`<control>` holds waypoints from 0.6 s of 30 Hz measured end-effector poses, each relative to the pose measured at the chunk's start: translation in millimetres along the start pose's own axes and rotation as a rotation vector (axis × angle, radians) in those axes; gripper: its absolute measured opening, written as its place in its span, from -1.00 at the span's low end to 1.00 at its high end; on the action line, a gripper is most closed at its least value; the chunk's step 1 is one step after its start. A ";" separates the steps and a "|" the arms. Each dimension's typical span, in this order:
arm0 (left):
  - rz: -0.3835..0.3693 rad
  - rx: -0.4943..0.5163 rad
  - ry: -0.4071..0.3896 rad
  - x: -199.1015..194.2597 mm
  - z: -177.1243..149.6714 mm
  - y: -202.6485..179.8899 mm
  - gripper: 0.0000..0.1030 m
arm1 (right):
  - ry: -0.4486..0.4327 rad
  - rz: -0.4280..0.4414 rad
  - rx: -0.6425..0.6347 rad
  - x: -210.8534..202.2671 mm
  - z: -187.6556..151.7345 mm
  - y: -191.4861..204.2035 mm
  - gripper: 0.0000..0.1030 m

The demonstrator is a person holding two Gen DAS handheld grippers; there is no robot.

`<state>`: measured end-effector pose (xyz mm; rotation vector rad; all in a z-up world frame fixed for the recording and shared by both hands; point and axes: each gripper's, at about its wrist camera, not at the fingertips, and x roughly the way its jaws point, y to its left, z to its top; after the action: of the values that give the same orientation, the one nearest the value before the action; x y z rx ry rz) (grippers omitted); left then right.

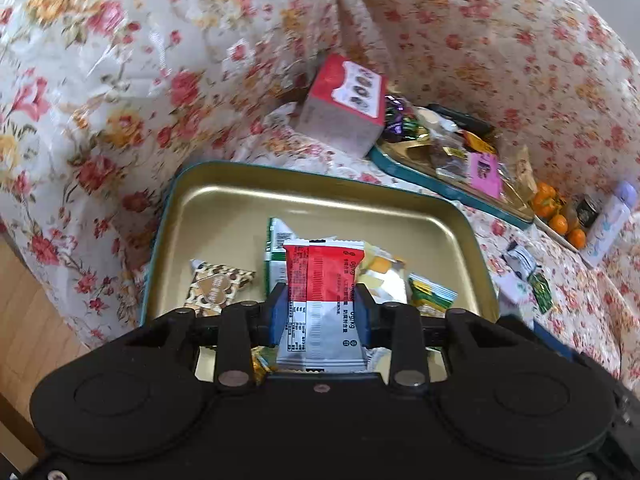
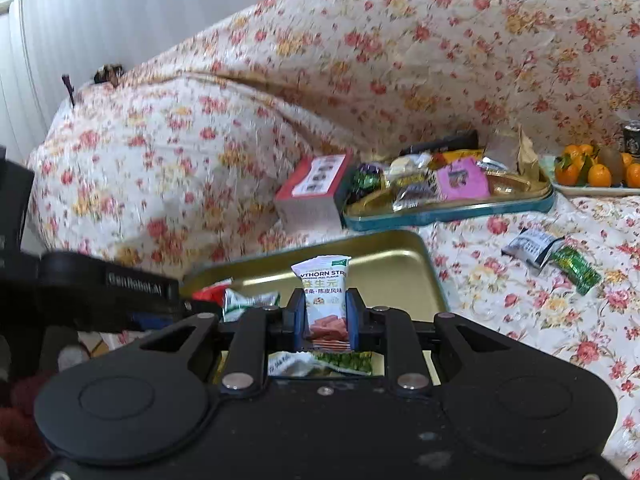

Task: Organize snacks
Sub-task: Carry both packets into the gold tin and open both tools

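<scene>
My left gripper (image 1: pixel 322 306) is shut on a red and white snack packet (image 1: pixel 323 304) and holds it over the near gold tin tray (image 1: pixel 224 200), which holds several wrapped snacks. My right gripper (image 2: pixel 325 312) is shut on a white hawthorn strip packet (image 2: pixel 325 300) above the same tray (image 2: pixel 396 256). The left gripper's black body (image 2: pixel 100 288) shows at the left of the right wrist view. A second teal-rimmed tray (image 2: pixel 452 212) behind is heaped with snacks; it also shows in the left wrist view (image 1: pixel 424 180).
A red and white box (image 1: pixel 344 104) stands behind the near tray. Two loose packets (image 2: pixel 552 260) lie on the floral cloth at right. A plate of oranges (image 2: pixel 596 172) and a dark jar (image 2: pixel 630 136) sit far right. Wood floor (image 1: pixel 24 320) shows left.
</scene>
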<state>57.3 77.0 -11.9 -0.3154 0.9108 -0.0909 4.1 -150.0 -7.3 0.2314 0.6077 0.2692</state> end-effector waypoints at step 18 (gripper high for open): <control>0.142 -0.032 -0.067 15.3 14.1 20.1 -0.18 | 0.060 0.004 -0.028 41.3 11.8 12.6 -0.57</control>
<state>76.7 96.1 -21.6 -0.2808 0.8659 0.0643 41.3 -126.7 -16.1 0.1980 0.6627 0.2891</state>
